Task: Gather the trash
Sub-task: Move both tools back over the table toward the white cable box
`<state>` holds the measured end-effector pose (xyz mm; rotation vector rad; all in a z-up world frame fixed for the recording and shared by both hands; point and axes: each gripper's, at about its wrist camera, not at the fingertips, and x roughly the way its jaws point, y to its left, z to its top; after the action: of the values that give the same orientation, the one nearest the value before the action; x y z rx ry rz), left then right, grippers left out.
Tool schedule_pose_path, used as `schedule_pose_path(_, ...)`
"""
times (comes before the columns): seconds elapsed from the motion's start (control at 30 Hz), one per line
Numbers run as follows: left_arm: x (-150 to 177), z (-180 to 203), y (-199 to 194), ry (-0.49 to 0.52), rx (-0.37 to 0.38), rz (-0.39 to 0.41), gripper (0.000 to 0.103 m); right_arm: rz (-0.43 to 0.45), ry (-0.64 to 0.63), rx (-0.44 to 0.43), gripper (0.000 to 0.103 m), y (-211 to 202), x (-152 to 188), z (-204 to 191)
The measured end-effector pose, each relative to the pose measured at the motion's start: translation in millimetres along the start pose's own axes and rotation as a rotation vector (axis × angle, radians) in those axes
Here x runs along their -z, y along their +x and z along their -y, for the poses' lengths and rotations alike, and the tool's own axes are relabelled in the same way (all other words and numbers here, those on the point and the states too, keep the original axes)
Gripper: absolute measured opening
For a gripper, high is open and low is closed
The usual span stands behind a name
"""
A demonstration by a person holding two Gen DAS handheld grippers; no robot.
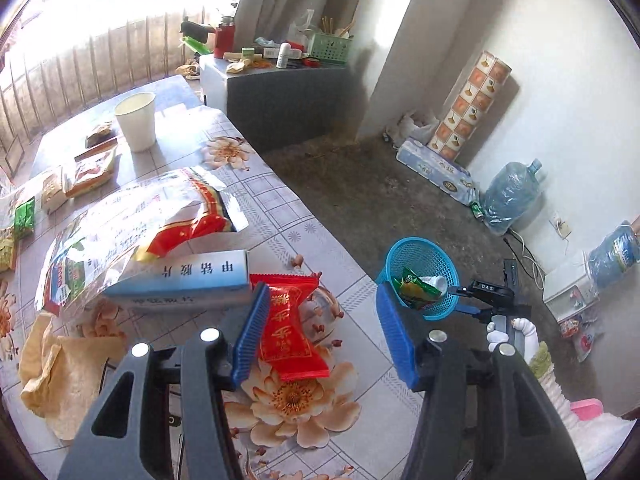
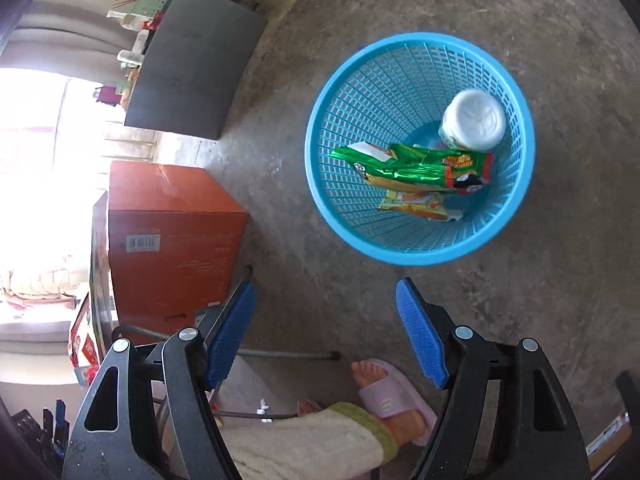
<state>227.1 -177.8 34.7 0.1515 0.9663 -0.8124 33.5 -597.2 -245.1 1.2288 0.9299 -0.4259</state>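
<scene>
Red glossy wrapper (image 1: 290,330) flat on table (image 1: 360,280), both tongs spread, empty

The left wrist view looks steeply down over the tabletop (image 1: 280,216) edge from close above, floor toward two o'clock. The right wrist view looks steeply down at the floor (image 2: 540,40). Both share the blue basket (image 1: 404,250) (image 2: 360,92), nearer at one o'clock in the right view.
</scene>
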Motion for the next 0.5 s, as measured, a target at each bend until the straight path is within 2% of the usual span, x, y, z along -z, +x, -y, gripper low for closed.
schedule_pose_path(0.13,22.9,-16.9,-40.1,-0.039,-0.007,0.067,0.054,0.052,-0.082,-0.01,0.07,-41.5,36.9,-21.7)
schedule_pose_path(0.3,58.8,-55.1,-92.3,-0.11,-0.066,0.137,0.057,0.129,-0.279,-0.055,0.07,-93.9,94.8,-79.9)
schedule_pose_path(0.4,86.9,-82.0,-117.6,-0.175,-0.115,0.168,0.058,0.12,-0.412,-0.105,0.07,-104.5,129.2,-121.7)
schedule_pose_path(0.5,118.5,-109.5,-130.7,-0.251,-0.158,0.178,0.058,0.066,-0.547,-0.156,0.07,-101.8,164.6,-168.6)
